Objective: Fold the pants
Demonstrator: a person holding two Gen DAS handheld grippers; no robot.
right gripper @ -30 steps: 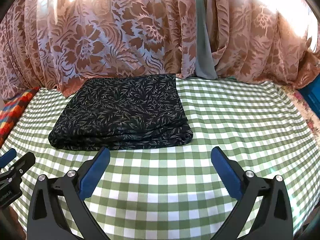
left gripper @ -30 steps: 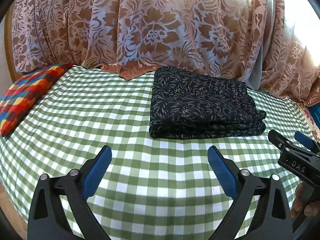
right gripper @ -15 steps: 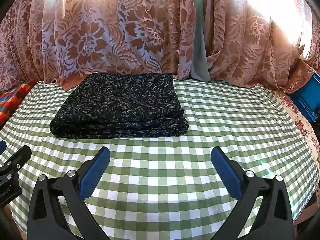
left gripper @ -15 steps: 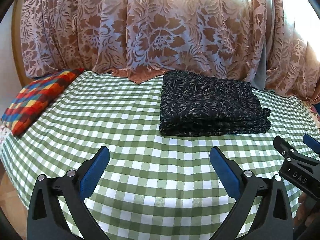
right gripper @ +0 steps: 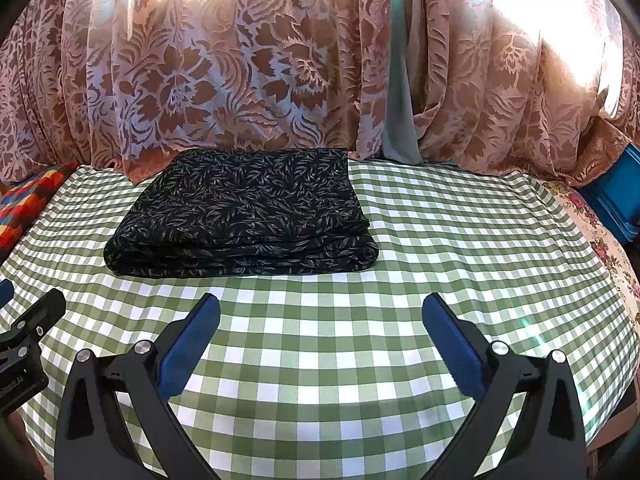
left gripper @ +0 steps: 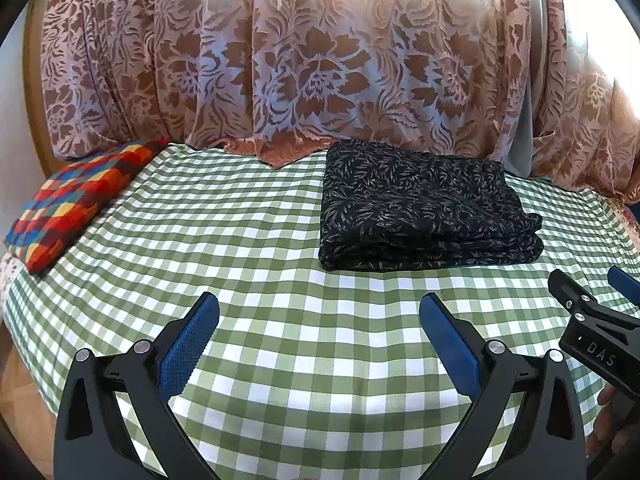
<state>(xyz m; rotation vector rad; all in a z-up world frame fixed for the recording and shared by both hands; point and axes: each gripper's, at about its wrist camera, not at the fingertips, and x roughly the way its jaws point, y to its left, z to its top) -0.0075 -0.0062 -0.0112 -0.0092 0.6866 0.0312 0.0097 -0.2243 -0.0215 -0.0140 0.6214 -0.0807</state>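
Your left gripper [left gripper: 319, 332] and right gripper [right gripper: 321, 332] both have fingers wide, holding nothing; pants [right gripper: 244, 214] lie folded near the tabletop's [right gripper: 460, 240] far edge.

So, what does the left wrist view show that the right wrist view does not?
Only the left wrist view shows the colourful pillow whole and the wooden floor. Only the right wrist view shows the blue crate and the flowered sheet. Both show the folded pants on the checked cloth, the curtain, and both open tools: left tool, right tool.
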